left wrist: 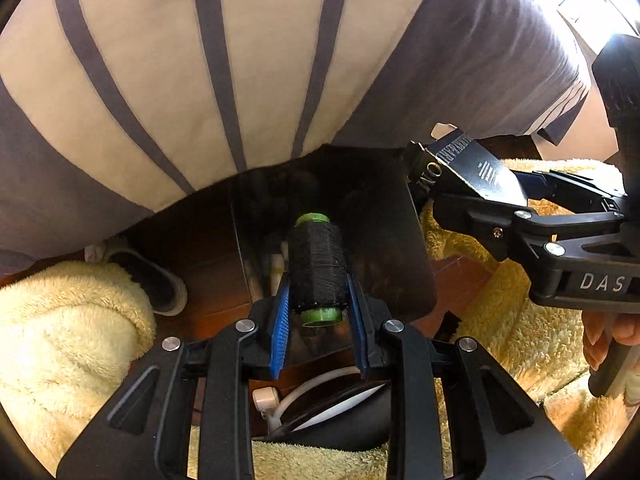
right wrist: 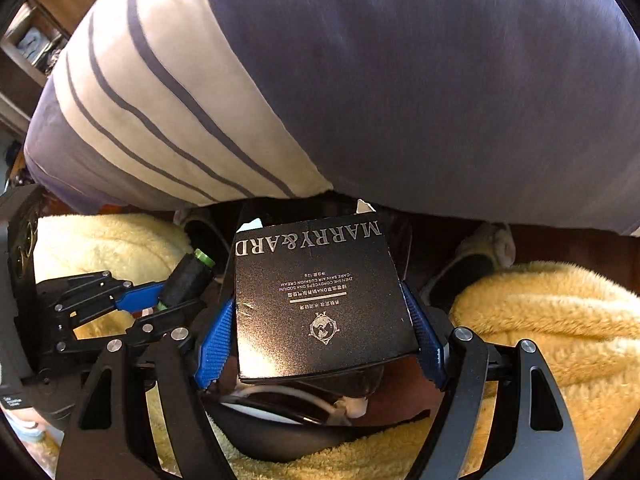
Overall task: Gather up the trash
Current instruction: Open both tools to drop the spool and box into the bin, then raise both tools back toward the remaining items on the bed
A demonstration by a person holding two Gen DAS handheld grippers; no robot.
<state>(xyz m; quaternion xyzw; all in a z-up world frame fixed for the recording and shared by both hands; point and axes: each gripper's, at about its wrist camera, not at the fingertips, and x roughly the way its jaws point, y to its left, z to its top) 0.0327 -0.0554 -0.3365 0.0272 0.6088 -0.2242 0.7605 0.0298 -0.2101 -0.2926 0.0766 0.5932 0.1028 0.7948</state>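
A black thread spool (left wrist: 316, 248) with green ends sits between the blue pads of my left gripper (left wrist: 319, 284), which is shut on it. Both hang over a dark glossy container (left wrist: 380, 240) between the person's legs. My right gripper (right wrist: 318, 300) is shut on a flat black box (right wrist: 316, 272) printed MARRY&ARD, its pads pressing on the box's two sides. In the left wrist view the right gripper (left wrist: 472, 188) and the box (left wrist: 476, 164) are at the right, level with the spool. In the right wrist view the left gripper (right wrist: 176, 294) and the spool (right wrist: 188, 276) are at the left.
A person in a striped shirt (left wrist: 200, 80) and yellow fleece trousers (right wrist: 560, 320) bends over close. Slippers (left wrist: 152, 280) stand on the reddish wood floor (left wrist: 460, 280). A black curved rim (right wrist: 280, 436) and a white cable with a plug (left wrist: 266, 398) lie below the grippers.
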